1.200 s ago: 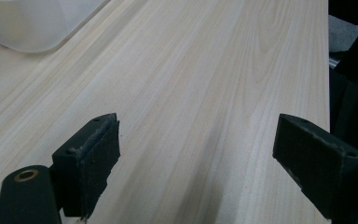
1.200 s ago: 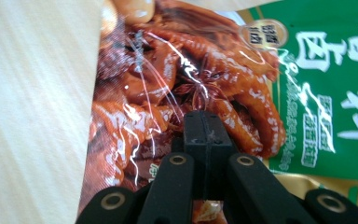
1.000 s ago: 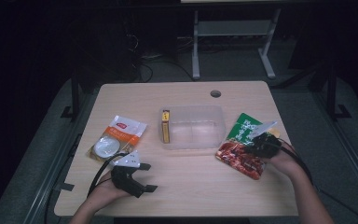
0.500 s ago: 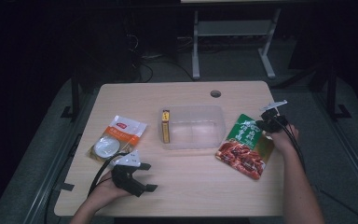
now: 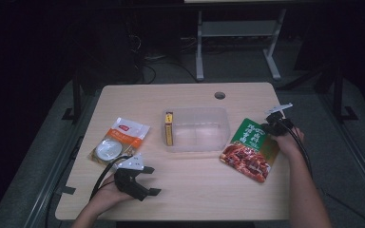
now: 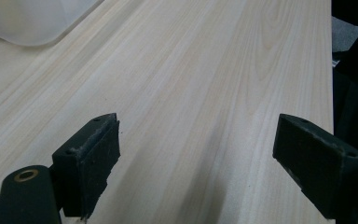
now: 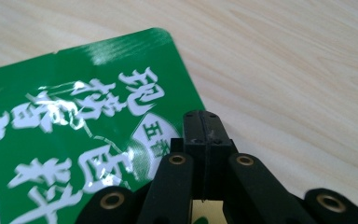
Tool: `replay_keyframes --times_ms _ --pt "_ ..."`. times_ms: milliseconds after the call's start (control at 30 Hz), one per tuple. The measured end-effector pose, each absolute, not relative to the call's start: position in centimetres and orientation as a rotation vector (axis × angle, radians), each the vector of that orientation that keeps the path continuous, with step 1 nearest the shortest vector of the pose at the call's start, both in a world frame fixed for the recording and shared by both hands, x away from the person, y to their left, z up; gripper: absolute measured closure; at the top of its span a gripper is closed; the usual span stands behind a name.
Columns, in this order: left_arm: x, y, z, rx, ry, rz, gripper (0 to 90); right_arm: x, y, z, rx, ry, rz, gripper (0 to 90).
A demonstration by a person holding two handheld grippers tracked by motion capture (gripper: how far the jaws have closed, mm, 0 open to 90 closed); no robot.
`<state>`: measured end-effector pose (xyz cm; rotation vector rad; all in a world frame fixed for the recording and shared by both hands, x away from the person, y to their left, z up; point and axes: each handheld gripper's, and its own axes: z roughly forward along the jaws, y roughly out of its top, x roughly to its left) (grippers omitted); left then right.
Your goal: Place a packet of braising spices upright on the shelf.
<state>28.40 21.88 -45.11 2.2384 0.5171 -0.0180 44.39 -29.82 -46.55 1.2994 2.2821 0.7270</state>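
Two hands low, right gripper (image 7: pixel 203 122) (jaws together) at green pouch (image 7: pixel 74 121) edge — left gripper (image 6: pixel 205 158) agape.

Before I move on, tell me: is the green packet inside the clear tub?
No, the green packet lies flat on the table beside the clear tub.

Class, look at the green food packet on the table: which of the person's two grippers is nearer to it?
Right. The right gripper sits at the green packet's upper right edge, jaws shut. The left gripper rests far across the table, jaws open.

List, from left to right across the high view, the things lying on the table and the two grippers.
White-and-orange packet → left gripper → yellow box → clear plastic tub → green-and-red sauce packet → right gripper.
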Motion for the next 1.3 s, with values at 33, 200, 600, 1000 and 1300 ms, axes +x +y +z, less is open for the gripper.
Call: replay_keyframes --times_ms 33,200,600,1000,1300 --pt "28.4 21.8 -45.1 2.239 0.517 -0.021 14.2 44.3 -29.8 -46.5 1.301 2.286 0.722 90.0" --pt "28.2 21.6 -45.1 2.247 0.502 -0.027 14.2 43.4 -29.6 -46.2 1.255 2.343 0.689 90.0" --pt "28.2 21.7 -44.9 2.24 0.5 -0.02 14.2 40.4 -28.6 -45.8 1.139 2.478 0.664 90.0" --pt "28.2 21.6 -44.8 2.24 0.495 -0.015 14.2 36.5 -26.3 -45.4 1.002 2.616 0.677 90.0" --pt "28.2 21.6 -44.7 2.239 0.497 -0.011 14.2 34.0 -23.8 -45.1 0.872 2.708 0.677 90.0"
